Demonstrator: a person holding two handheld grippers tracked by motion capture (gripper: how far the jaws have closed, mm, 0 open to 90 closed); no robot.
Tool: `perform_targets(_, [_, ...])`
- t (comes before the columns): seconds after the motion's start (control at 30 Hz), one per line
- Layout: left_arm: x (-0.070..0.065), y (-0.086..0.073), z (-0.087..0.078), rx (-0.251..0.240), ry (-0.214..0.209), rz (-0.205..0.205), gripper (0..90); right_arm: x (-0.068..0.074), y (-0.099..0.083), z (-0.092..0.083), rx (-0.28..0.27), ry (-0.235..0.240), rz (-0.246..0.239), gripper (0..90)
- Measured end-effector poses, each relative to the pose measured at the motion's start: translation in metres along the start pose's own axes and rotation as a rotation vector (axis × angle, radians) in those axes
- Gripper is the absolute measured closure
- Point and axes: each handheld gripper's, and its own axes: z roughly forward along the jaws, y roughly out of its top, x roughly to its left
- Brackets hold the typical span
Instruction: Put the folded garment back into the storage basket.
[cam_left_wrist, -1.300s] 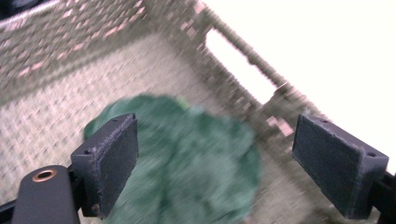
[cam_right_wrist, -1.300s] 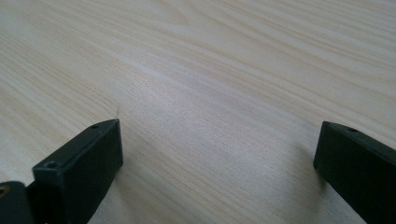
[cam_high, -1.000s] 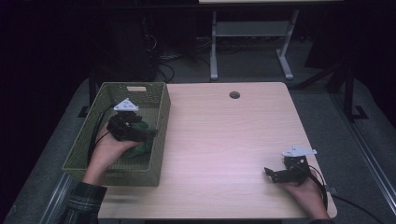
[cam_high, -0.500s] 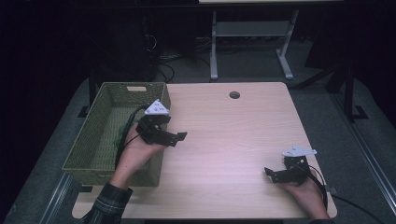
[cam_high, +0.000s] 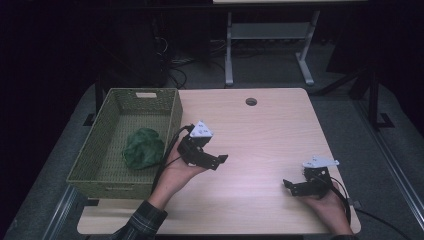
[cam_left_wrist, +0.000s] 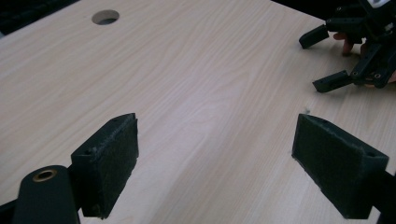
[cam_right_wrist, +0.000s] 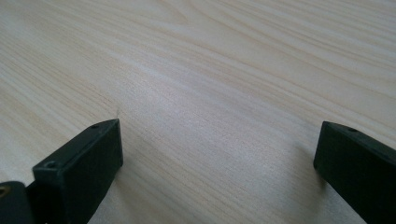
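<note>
1. Green cloth (cam_high: 143, 148) lies bunched up on the floor of the woven basket (cam_high: 172, 117), at the left side of the desk (cam_high: 260, 135). Nothing holds it.
2. The left gripper (cam_high: 218, 161) hangs over the bare desk just beside the basket's right wall. Its jaws are spread wide with nothing between them; the left gripper view shows plain wood in the gap.
3. The right gripper (cam_high: 289, 184) sits low near the front right part of the desk, well apart from the basket. Its jaws are spread wide too, and they are empty.
4. The work looks like putting the cloth into the basket, and that part looks done. The step now is most likely to bring the left gripper away and set it down to rest.
5. To do this well, move the left gripper slowly and keep it above the wood, so a jaw does not bump the basket wall.
6. Mind the cable (cam_high: 170, 145) that trails over the basket rim. A quick pull could tug the basket.
7. Keep the two grippers apart, so they do not knock each other.
</note>
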Motion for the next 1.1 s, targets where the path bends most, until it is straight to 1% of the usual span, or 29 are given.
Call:
perform_targets(0.13, [-0.004,-0.008,0.015,0.024,-0.012,0.010,14.1,0.000,0.000,0.000,0.000,0.000,0.000,1.1])
perform_targets(0.2, [-0.006,-0.013,0.021,0.028,-0.017,0.009,14.1,0.000,0.000,0.000,0.000,0.000,0.001,1.1])
perform_targets(0.27, [-0.007,-0.019,0.027,0.042,-0.018,0.009,14.1,0.000,0.000,0.000,0.000,0.000,0.000,1.1])
perform_targets(0.4, [-0.006,-0.029,0.037,0.063,-0.014,0.003,14.1,0.000,0.000,0.000,0.000,0.000,0.000,1.1])
perform_targets(0.67, [-0.002,-0.048,0.050,0.076,-0.003,-0.007,14.1,0.000,0.000,0.000,0.000,0.000,0.000,1.1])
perform_targets(0.77, [-0.003,-0.055,0.056,0.099,-0.002,0.001,14.1,0.000,0.000,0.000,0.000,0.000,-0.001,1.1])
perform_targets(0.83, [-0.004,-0.060,0.059,0.104,-0.002,0.012,14.1,0.000,0.000,0.000,0.000,0.001,-0.001,1.1])
perform_targets(0.9, [-0.004,-0.063,0.063,0.117,-0.002,0.011,14.1,0.000,0.000,0.000,0.000,0.001,-0.002,1.1])
perform_targets(1.0, [-0.004,-0.069,0.069,0.137,0.006,0.019,14.1,0.000,0.000,0.000,0.001,0.002,-0.001,1.1])
perform_targets(1.03, [-0.004,-0.071,0.070,0.145,0.008,0.028,14.1,0.000,0.000,0.000,0.001,0.003,-0.002,1.1])
perform_targets(1.1, [-0.005,-0.075,0.073,0.150,0.017,0.033,14.1,0.000,0.000,0.000,0.002,0.004,-0.003,1.1])
